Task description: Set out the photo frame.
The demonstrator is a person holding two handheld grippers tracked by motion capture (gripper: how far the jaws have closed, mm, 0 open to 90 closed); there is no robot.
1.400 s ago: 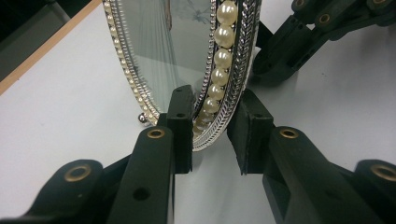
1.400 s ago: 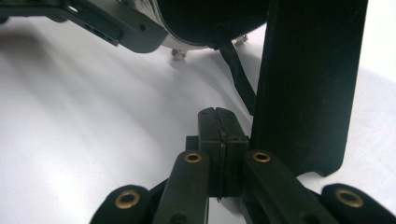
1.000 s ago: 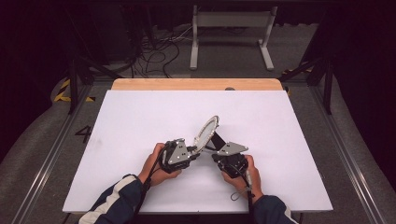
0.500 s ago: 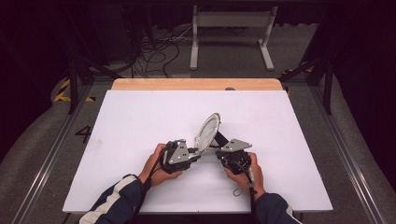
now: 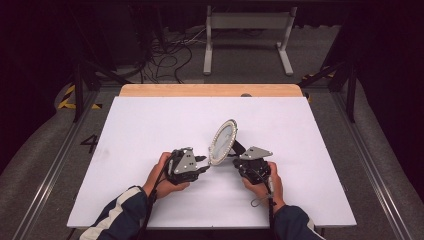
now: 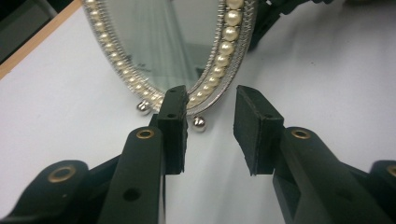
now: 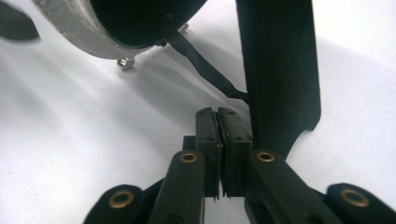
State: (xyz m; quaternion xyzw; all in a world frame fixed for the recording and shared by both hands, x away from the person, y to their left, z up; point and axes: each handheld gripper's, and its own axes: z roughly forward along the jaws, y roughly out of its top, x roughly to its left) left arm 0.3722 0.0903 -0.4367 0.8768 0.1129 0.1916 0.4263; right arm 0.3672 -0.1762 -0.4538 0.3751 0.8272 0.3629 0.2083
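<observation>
An oval mirror (image 5: 222, 142) with a pearl-studded silver frame stands tilted on the white table, propped from behind by its black easel leg (image 7: 280, 60). My left gripper (image 5: 205, 165) sits right in front of the mirror's lower edge (image 6: 212, 86). Its jaws have just been opening and stand apart (image 6: 210, 100), nothing between the pads; the left pad (image 6: 173, 126) covers part of the rim. My right gripper (image 5: 237, 158) is behind the mirror, its pads pressed together (image 7: 217, 112) beside the leg. A thin black strap (image 7: 201, 60) links the mirror back (image 7: 84, 28) to the leg.
The white tabletop (image 5: 150, 125) extends on all sides of the hands, with a wooden strip (image 5: 210, 90) at its far edge. Beyond it, a metal frame (image 5: 247, 22) and loose cables (image 5: 165, 55) lie on the dark floor.
</observation>
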